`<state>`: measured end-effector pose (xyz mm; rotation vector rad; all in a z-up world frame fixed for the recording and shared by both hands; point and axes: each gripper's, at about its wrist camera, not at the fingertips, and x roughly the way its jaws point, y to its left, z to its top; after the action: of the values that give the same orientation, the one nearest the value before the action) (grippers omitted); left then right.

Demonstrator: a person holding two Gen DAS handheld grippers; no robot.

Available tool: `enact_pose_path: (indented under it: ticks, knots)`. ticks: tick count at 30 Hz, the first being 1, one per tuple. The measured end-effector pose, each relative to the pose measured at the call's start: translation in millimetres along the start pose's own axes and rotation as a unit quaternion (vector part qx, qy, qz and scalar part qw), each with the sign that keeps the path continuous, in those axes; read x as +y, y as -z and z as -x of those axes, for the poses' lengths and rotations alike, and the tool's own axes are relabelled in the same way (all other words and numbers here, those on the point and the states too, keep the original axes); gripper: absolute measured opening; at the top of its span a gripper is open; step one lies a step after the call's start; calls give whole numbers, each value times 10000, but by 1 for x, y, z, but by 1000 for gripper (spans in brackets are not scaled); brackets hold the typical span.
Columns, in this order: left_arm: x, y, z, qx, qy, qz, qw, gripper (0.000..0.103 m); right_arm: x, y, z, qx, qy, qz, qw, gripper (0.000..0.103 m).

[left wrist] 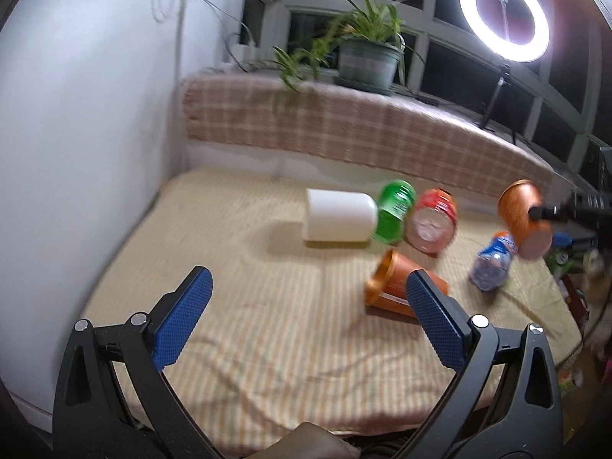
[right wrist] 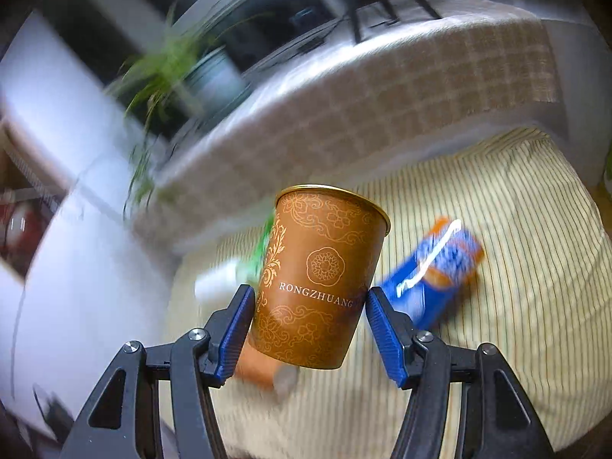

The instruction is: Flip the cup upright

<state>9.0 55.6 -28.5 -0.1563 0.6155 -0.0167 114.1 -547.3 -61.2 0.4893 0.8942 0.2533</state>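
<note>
My right gripper (right wrist: 310,302) is shut on an orange cup (right wrist: 321,279) with gold patterns and the word RONGZHUANG. It holds the cup above the striped cloth, rim up and slightly tilted. In the left wrist view the same cup (left wrist: 522,218) hangs in the air at the right, tilted, held by the right gripper (left wrist: 539,213). My left gripper (left wrist: 308,294) is open and empty above the cloth. A second orange container (left wrist: 390,281) lies on its side just behind its right finger.
A white cup (left wrist: 338,216), a green can (left wrist: 394,206), a red can (left wrist: 432,222) and a blue bottle (left wrist: 491,262) lie on the striped cloth (left wrist: 267,325). A white wall (left wrist: 76,153) is left. A checked ledge (left wrist: 344,130) with a plant (left wrist: 367,57) and ring light (left wrist: 505,15) is behind.
</note>
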Motion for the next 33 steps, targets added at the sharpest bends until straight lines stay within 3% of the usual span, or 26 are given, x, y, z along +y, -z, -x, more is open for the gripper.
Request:
enact_pose_path:
  ticks: [5, 13, 25, 31, 33]
  knots:
    - [-22, 4, -8, 226, 358, -126, 9990, 103, 4, 64, -9, 533, -123, 358, 9979, 62]
    - [-53, 13, -20, 649, 876, -227, 9938, 102, 10, 115, -30, 1009, 18, 824, 9915, 62]
    - [-71, 23, -38, 1080, 1149, -226, 9872, 95, 28, 124, -60, 1067, 284, 1221, 9864, 64]
    - [-78, 24, -47, 1439, 1548, -25, 9774, 94, 28, 130, -50, 1067, 21, 1134, 9878, 69]
    - [-83, 24, -51, 1588, 1745, 78, 9717, 94, 26, 131, -36, 916, -55, 1037, 9904, 77]
